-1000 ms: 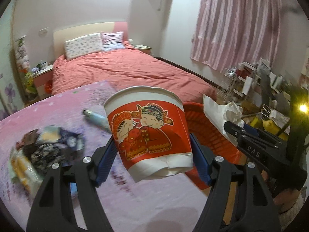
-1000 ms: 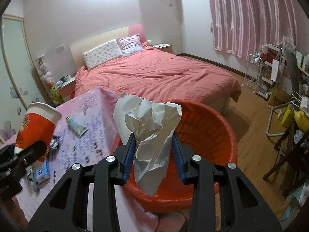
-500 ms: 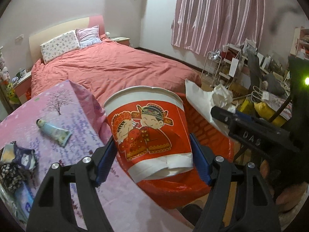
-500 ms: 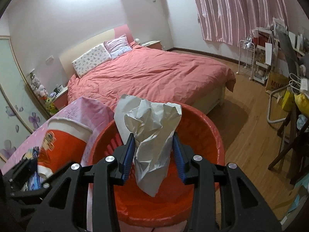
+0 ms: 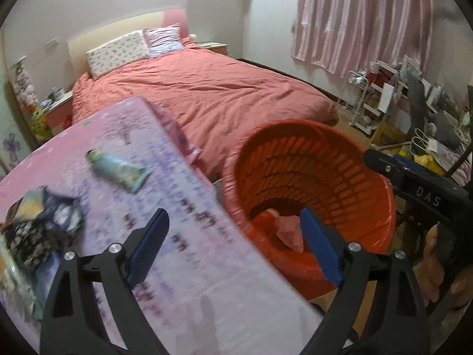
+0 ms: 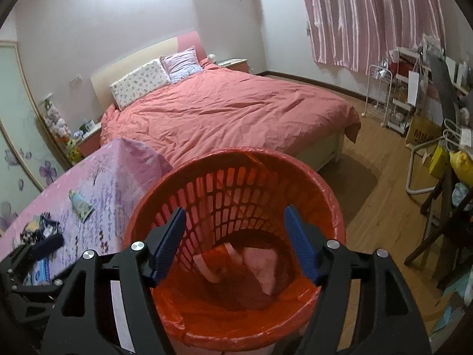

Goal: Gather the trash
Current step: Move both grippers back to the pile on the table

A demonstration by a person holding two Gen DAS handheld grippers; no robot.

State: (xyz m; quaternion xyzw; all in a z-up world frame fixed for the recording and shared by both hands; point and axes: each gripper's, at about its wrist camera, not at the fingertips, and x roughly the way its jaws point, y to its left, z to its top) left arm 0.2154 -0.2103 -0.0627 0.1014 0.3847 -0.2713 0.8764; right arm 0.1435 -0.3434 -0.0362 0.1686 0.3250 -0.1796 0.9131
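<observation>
A red perforated trash basket (image 6: 295,171) lined with a red bag stands beside the table; it also shows in the left wrist view (image 5: 369,177). Paper trash (image 6: 260,266) lies at its bottom. My right gripper (image 6: 235,242) is open and empty, right above the basket's mouth. My left gripper (image 5: 236,245) is open and empty over the table's right edge, next to the basket. A squeezed tube (image 5: 118,168) and a pile of dark wrappers (image 5: 38,222) lie on the pink tablecloth (image 5: 192,251).
A bed with a red cover (image 6: 230,109) is behind the table and basket. Shelves, a chair and clutter (image 6: 428,112) stand along the right wall by the pink curtain. Wooden floor (image 6: 384,207) lies to the basket's right.
Both grippers opened. The red noodle cup left my left gripper and the crumpled paper left my right gripper; trash now lies in the basket. The left gripper swung back toward the table.
</observation>
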